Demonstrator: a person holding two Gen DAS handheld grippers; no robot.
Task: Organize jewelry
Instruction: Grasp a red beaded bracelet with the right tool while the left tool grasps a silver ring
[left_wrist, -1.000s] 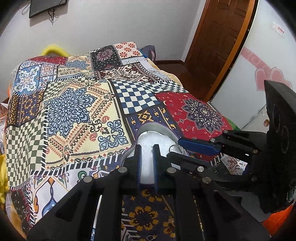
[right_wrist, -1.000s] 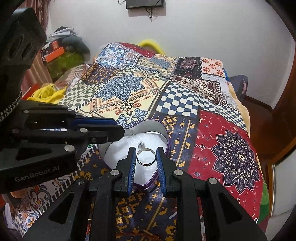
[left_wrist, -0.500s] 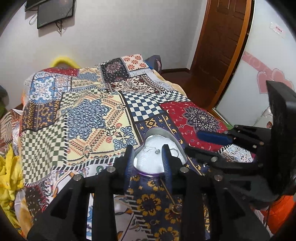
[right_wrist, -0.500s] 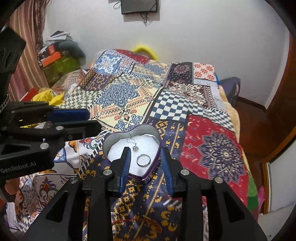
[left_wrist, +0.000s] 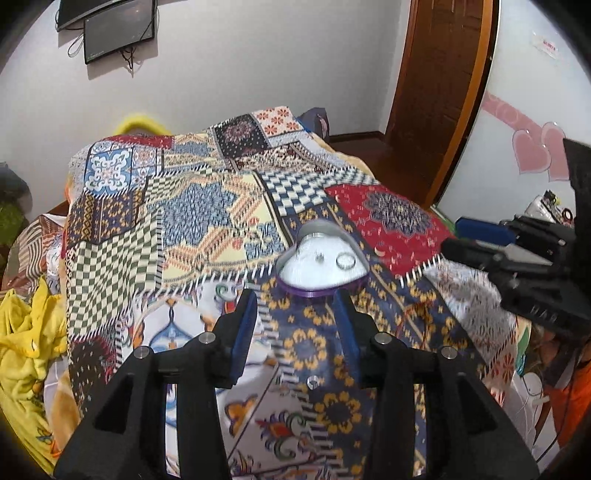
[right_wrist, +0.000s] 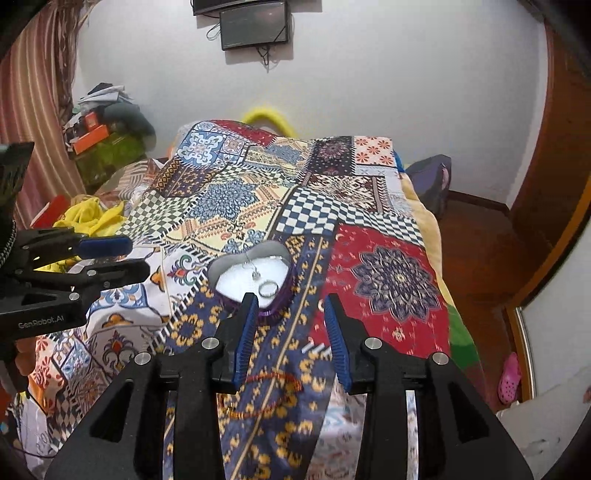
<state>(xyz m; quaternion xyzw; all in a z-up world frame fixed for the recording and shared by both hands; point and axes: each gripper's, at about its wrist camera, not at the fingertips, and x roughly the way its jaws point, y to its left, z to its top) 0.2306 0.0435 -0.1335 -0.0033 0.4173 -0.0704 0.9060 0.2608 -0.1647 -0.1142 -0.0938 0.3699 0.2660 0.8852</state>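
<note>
A heart-shaped purple jewelry box (left_wrist: 322, 269) with a white lining sits on the patchwork bedspread (left_wrist: 207, 218); it also shows in the right wrist view (right_wrist: 255, 275). Inside lie a silver ring (left_wrist: 346, 261) (right_wrist: 267, 288) and a small pendant on a chain (left_wrist: 320, 257) (right_wrist: 254, 272). My left gripper (left_wrist: 297, 314) is open and empty, just short of the box. My right gripper (right_wrist: 290, 314) is open and empty, near the box's right front. A thin red bracelet (right_wrist: 271, 378) lies on the bedspread between the right gripper's fingers, nearer me.
Yellow cloth (left_wrist: 22, 332) is heaped at the bed's left side. Clutter (right_wrist: 107, 136) is stacked by the striped curtain. A wooden door (left_wrist: 443, 92) stands at the right, a screen (right_wrist: 255, 26) hangs on the far wall. A small silver stud (left_wrist: 313, 382) lies on the bedspread.
The right gripper opened and let the ring drop into the box. Both grippers opened wide and pulled back and up from the box.
</note>
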